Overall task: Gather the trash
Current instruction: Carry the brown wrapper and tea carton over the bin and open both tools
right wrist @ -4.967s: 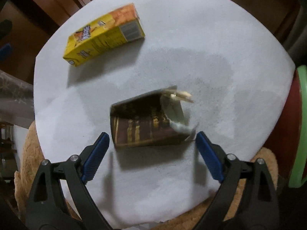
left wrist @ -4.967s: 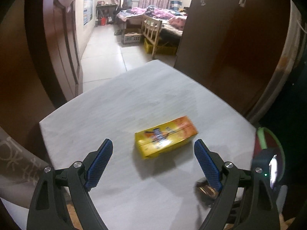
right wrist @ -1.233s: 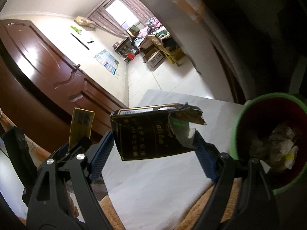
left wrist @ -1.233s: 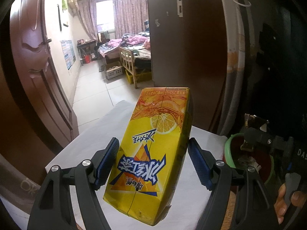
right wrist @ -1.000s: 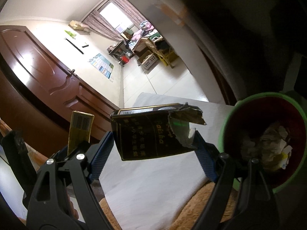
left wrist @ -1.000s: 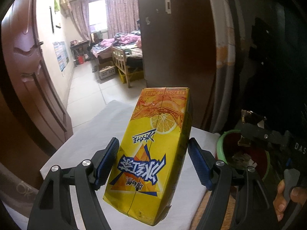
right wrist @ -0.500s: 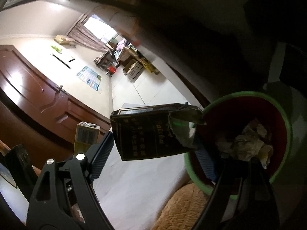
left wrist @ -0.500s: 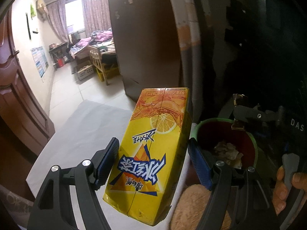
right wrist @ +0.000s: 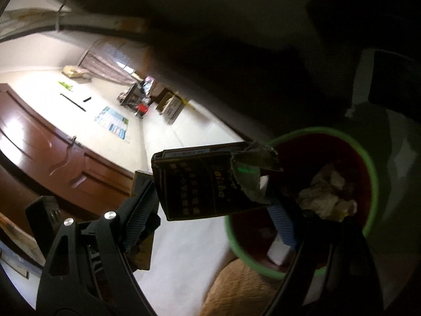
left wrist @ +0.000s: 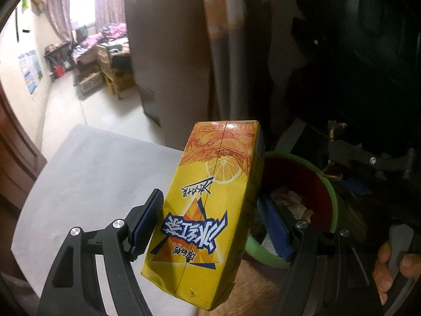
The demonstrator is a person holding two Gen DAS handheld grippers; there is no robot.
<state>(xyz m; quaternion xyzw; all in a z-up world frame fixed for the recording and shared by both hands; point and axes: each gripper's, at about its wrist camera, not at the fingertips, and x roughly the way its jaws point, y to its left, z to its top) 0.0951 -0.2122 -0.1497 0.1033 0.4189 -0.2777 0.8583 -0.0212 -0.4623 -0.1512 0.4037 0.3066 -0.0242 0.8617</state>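
1. Far off, behind everything, is a bright bedroom (left wrist: 100,52) with pink curtains, a bed and boxes on a pale floor.
2. A brown wooden door (right wrist: 52,152) stands on the left side in the right wrist view.
3. The worktop (left wrist: 92,173) is grey-white and bare in the left wrist view.
4. The left hand-held gripper (left wrist: 210,226) pinches a yellow juice box (left wrist: 210,210) between its two blue pads.
5. The yellow juice box has a lemon slice and blue letters on it. It is up in the air, above the near right edge of the worktop.
6. Just right of the yellow juice box is a bin (left wrist: 326,192) with a green rim and a red inside. It sits past the right edge of the worktop.
7. Crumpled paper (right wrist: 326,197) lies inside the bin.
8. The right hand-held gripper (right wrist: 210,205) pinches a dark carton (right wrist: 200,184) between its pads.
9. The dark carton has gold letters and a torn, open right end. It hangs in the air at the left rim of the bin, with the torn end over the bin.
10. A person's fingers (left wrist: 386,266) show at the near right of the left wrist view, wrapped round a dark handle.
11. A tan fuzzy thing (right wrist: 236,289) shows near the bottom, by the bin. I cannot tell what it is.
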